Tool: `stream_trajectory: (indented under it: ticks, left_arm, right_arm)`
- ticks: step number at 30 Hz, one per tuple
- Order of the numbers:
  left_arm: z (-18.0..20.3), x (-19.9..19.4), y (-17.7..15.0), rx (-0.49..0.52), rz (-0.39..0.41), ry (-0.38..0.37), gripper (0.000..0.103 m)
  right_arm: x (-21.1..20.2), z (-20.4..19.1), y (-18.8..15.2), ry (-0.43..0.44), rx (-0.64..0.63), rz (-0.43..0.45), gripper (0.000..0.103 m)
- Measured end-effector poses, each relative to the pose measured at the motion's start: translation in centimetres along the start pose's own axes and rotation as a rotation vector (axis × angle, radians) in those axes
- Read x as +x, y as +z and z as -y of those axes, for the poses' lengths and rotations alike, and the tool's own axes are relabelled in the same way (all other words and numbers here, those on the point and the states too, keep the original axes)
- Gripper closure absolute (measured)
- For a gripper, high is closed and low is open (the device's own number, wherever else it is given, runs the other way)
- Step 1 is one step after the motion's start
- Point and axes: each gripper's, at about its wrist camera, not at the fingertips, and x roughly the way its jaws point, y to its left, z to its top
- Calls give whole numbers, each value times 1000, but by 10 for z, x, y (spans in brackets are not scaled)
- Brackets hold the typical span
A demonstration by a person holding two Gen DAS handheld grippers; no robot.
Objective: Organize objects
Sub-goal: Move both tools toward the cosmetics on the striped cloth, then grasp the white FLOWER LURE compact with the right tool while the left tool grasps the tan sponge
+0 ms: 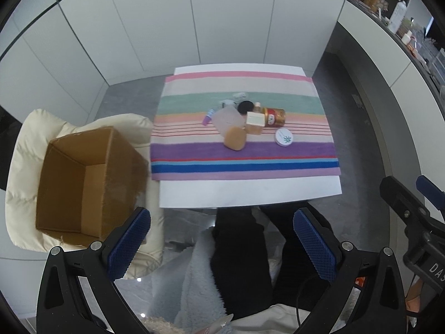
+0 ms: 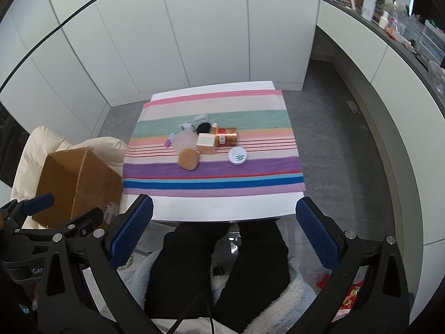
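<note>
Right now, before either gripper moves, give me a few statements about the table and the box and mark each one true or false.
1. The cardboard box sits open on a cream cushion, left of the table. True.
2. The left gripper is shut on the white round tin. False: it is open and holds nothing; the white round tin lies on the striped cloth.
3. The red and gold can lies on its side. True.
4. The box already holds several items. False: the part of its inside in view shows none.
5. The right gripper is open. True.
</note>
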Motion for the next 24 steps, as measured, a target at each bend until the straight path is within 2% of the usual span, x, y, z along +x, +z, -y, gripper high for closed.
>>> stream_trajectory:
  ticks: [3,6,9,12,17,20,24]
  left_arm:
    - [8,8,6,7,-7,-25,0]
    - [13,14,15,-27,26,-73,0]
    - [18,23,23,-28,52,-67,0]
    - [23,38,28,12,40,-74,0]
    - [23,77,36,41,10,-77,0]
    - [13,104,43,1,5,-124,0]
    - [-3,143,52,-45,6,-95,0]
  right_arm:
    - [3,15,2,-3,26,-2,0]
    - [9,29,6,-13,37,-4,0]
    - [16,36,9,-29,39,3,0]
    - [26,42,12,-67,36,9,0]
    - [55,47,20,-96,11,16,0]
    - [79,46,25,-48,-36,33,0]
    - [117,44,29,-73,-77,25,0]
